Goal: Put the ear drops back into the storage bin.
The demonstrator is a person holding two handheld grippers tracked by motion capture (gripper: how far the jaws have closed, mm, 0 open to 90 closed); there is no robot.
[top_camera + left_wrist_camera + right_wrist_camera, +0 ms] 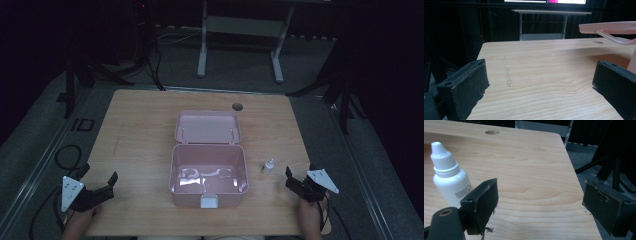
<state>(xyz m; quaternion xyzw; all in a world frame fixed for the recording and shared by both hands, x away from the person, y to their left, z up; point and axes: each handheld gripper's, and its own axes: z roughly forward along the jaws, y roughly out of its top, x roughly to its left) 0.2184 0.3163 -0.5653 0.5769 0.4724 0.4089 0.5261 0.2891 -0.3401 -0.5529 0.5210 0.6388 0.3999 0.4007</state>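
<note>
Bottle [449, 178] stands upright just beside wide-open right hand-held gripper [537, 200] (table edge [574, 170] near).

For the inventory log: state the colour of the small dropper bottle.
White, cap included; the dropper bottle shows best in the right gripper view.

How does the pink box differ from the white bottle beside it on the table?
The box is pink, wide and open, its lid tipped back; the bottle is white, small and capped. The box sits mid-table; the bottle stands nearer the right tool. Both rest upright on the table, untouched.
</note>
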